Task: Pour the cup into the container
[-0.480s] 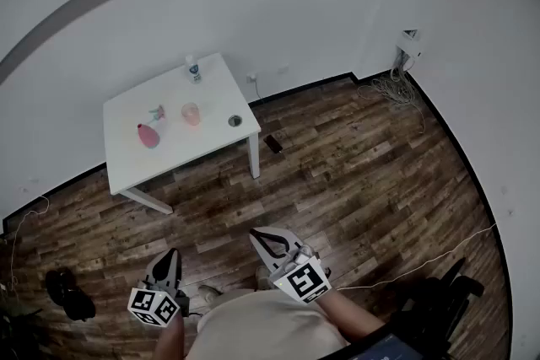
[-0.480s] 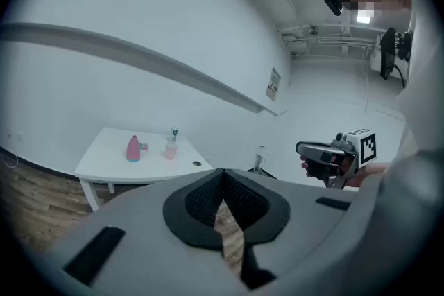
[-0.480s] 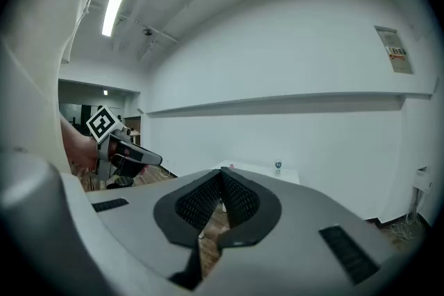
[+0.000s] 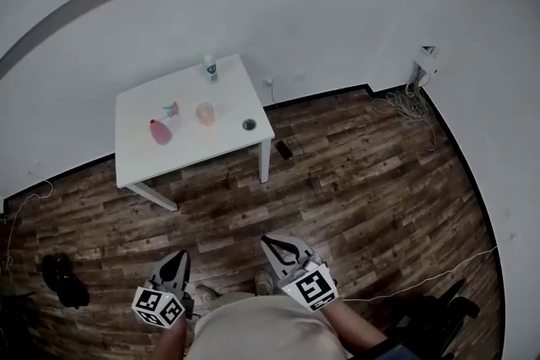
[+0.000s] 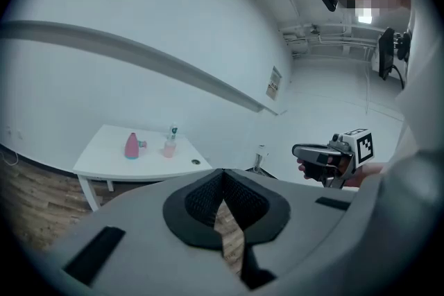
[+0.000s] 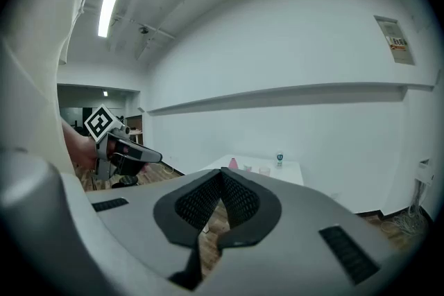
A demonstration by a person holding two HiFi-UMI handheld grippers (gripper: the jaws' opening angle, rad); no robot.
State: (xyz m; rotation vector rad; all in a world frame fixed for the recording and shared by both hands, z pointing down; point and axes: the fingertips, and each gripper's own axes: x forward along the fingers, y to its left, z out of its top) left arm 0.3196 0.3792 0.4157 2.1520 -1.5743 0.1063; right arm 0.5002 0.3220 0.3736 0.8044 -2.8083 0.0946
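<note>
Nothing of the task is looking done yet. The person is standing on the wooden floor [image 4: 363, 181], well apart from the white table [image 4: 139, 156], which is lying toward 11 o'clock in the head view. The left hand-held gripper [image 4: 179, 259] and the right hand-held gripper [image 4: 272, 244] are both showing jaws closed together, empty. The pinkish cup [image 4: 205, 113] is sitting upright on the table, with a small round container [image 4: 249, 125] at its 4 o'clock and a pink bottle [image 4: 159, 131] at its 8 o'clock. By my judgement, approaching, gripping the cup and pouring are all remaining.
</note>
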